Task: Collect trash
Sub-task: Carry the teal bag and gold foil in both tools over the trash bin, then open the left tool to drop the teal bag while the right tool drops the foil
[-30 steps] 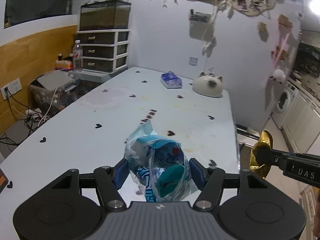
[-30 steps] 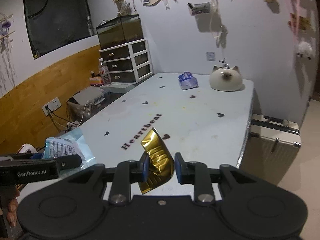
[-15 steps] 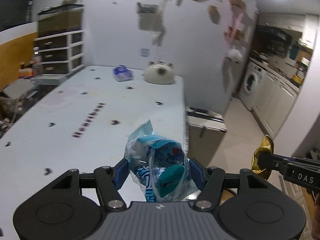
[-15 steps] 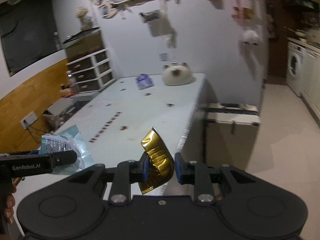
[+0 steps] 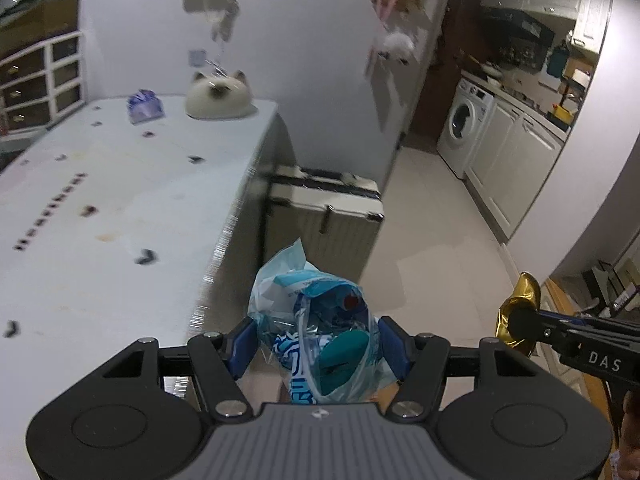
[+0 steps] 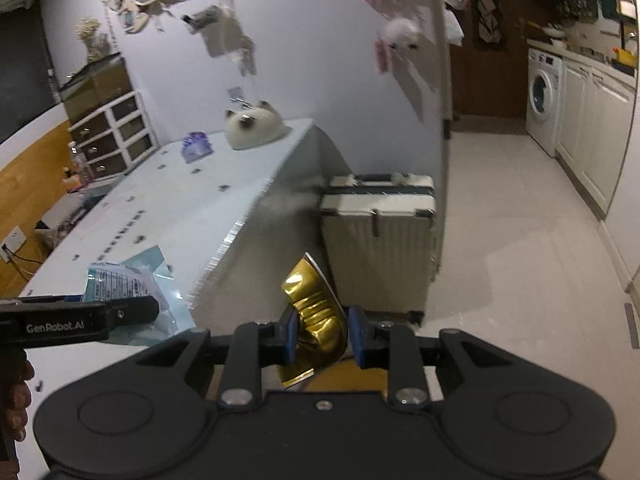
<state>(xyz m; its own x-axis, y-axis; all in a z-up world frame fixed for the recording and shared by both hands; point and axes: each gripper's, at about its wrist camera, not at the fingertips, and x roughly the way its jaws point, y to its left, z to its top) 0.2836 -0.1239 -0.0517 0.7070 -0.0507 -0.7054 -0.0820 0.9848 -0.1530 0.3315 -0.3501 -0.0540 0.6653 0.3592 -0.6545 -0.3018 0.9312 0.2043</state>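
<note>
Scene: a dim room with a long pale table [image 5: 120,208] at left, a kitchen at far right, and 2 hand-held grippers carried side by side off the table's near right corner.
Left gripper [image 5: 318,346]: jaws clenched on a crumpled blue-and-white plastic wrapper [image 5: 316,320], both blue pads pressed into its sides; the same gripper [image 6: 152,310] shows at the left edge of the right wrist view.
Plastic wrapper: a bundle of clear film with blue print and a teal piece inside, held in the air just past the table's edge, in front of the suitcase [image 5: 324,220].
Right gripper [image 6: 322,334]: jaws clenched on a crushed gold foil wrapper [image 6: 316,312]; in the left wrist view it [image 5: 516,326] reaches in from the right with the foil at its tip.
Gold wrapper: shiny and folded, its upper end sticking up past the pads, held over the floor to the right of the table.
Table: printed with small dark hearts and a line of lettering; a white cat-shaped container [image 5: 218,96] and a small blue packet [image 5: 145,106] sit at its far end.
Beside the table: a pale ribbed suitcase stands upright on the tile floor, against the table's right side.
Far right: a white washing machine [image 5: 464,126] under a kitchen counter.
Far left: a white drawer unit [image 6: 116,132] against the wall.
</note>
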